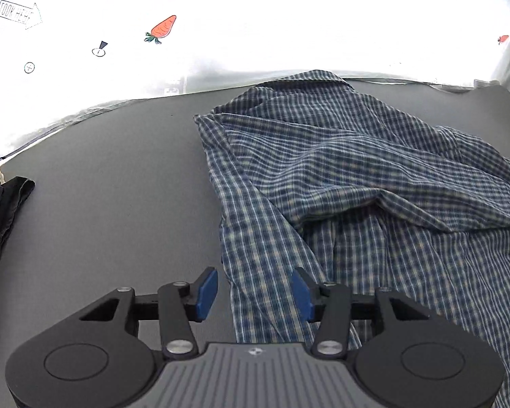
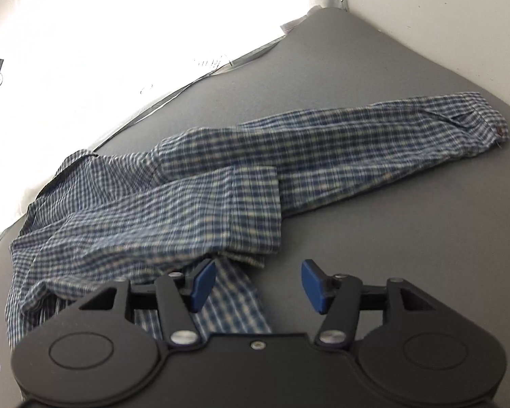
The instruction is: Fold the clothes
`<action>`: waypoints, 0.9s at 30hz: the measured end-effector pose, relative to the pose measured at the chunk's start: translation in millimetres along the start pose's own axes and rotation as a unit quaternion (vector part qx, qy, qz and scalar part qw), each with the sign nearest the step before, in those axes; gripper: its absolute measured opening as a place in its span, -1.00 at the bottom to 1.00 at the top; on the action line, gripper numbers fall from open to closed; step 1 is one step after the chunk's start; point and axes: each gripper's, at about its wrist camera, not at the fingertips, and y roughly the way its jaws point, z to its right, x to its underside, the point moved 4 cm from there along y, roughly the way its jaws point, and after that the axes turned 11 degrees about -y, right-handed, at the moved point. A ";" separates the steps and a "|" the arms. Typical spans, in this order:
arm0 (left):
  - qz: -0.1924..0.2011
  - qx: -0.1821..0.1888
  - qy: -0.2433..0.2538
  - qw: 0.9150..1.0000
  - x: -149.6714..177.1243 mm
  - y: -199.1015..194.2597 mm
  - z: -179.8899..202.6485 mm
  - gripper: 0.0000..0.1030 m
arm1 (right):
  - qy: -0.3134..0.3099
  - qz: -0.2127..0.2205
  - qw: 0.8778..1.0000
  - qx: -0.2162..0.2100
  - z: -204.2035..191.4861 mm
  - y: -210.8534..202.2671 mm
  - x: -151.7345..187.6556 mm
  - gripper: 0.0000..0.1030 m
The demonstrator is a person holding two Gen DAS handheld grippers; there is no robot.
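In the left wrist view, the left gripper (image 1: 255, 292) sits at the bottom centre with its blue pads (image 1: 207, 294) standing apart and nothing pinched between them; the near edge of the shirt (image 1: 340, 176) lies under the gap, seemingly untouched. In the right wrist view, the right gripper (image 2: 256, 287) at the bottom centre is also spread, its pads empty, with a strip of the shirt's fabric passing below the left pad and bare surface under the right one.

Judging by how things lie, the folding is barely begun. The shirt fills the middle and right of the left view, rumpled, with one panel thrown loosely over the body and the collar at the upper centre. In the right view one sleeve (image 2: 374, 142) stretches flat toward the upper right, its buttoned cuff at the end. Smoothing, sleeve folds and body folds all look left to do.

It is a blue and white checked shirt, thin and creased, on a grey table (image 1: 102, 204). Dark clothes (image 1: 3, 210) wait at the left edge.
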 end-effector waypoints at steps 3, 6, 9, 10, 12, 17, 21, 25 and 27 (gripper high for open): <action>0.002 -0.019 0.006 1.000 -20.2 24.6 -2.6 -0.03 | 0.001 -0.004 1.000 0.009 1.7 23.9 -20.5 0.27; -0.001 -0.030 0.008 1.000 -39.0 48.3 -9.5 -0.01 | -0.003 -0.021 1.000 0.015 -1.1 48.7 -33.6 0.29; -0.009 -0.036 0.015 0.999 -57.0 77.1 -14.1 -0.01 | -0.033 -0.045 0.998 0.003 -12.3 69.8 -42.1 -0.57; -0.009 -0.037 0.022 0.999 -61.7 84.2 -13.6 -0.01 | -0.051 -0.041 0.998 0.008 -18.1 70.5 -46.1 -0.79; -0.004 -0.038 0.040 0.998 -70.3 95.6 -10.0 -0.01 | -0.097 -0.017 0.995 0.029 -31.1 62.9 -56.2 -0.91; 0.022 -0.037 0.081 0.996 -83.2 113.6 7.3 0.07 | -0.173 0.050 0.978 0.105 -41.9 32.8 -84.6 -0.92; 0.015 -0.038 0.090 0.995 -81.9 130.6 16.0 0.07 | -0.186 0.026 0.972 0.139 -32.3 51.0 -84.2 -0.91; 0.013 -0.038 0.074 0.996 -77.9 133.8 12.0 0.09 | -0.202 0.032 0.967 0.150 -34.3 52.0 -82.6 -0.91; 0.020 -0.039 0.056 0.997 -78.8 122.0 5.8 0.07 | -0.216 0.050 0.962 0.158 -41.7 41.8 -84.2 -0.91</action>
